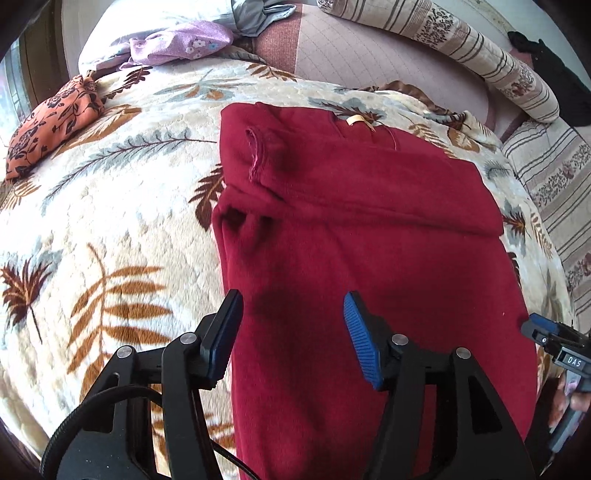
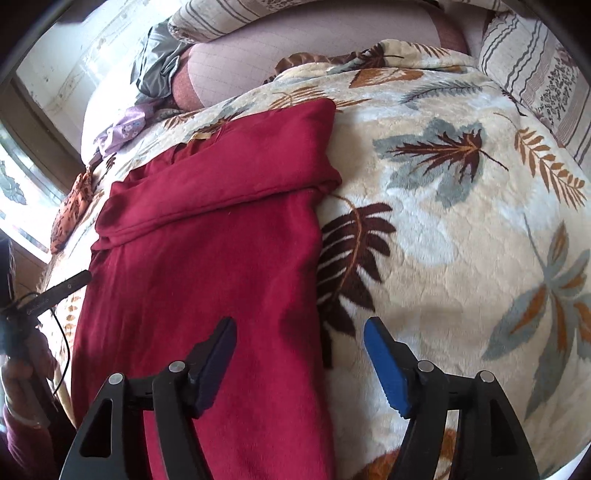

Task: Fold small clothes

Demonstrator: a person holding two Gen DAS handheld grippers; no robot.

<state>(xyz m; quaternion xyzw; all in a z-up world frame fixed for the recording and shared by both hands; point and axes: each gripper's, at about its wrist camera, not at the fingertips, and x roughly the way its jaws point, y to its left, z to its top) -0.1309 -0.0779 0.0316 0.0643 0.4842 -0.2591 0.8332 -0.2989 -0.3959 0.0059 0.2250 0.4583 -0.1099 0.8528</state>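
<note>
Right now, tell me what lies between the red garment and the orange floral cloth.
Only bare leaf-print blanket separates the red garment from the orange floral cloth; the left wrist view shows it.

We count one red garment (image 1: 369, 240), centre frame, on one leaf-print blanket (image 1: 110, 221). Loose cloths number three: one orange floral (image 1: 51, 125) at 10 o'clock, one purple floral (image 1: 177, 44) at 11, one grey (image 1: 255, 14) at 12. One striped bolster (image 1: 480, 55) at 1. Two grippers: left (image 1: 291, 325), right (image 2: 299, 350).
</note>
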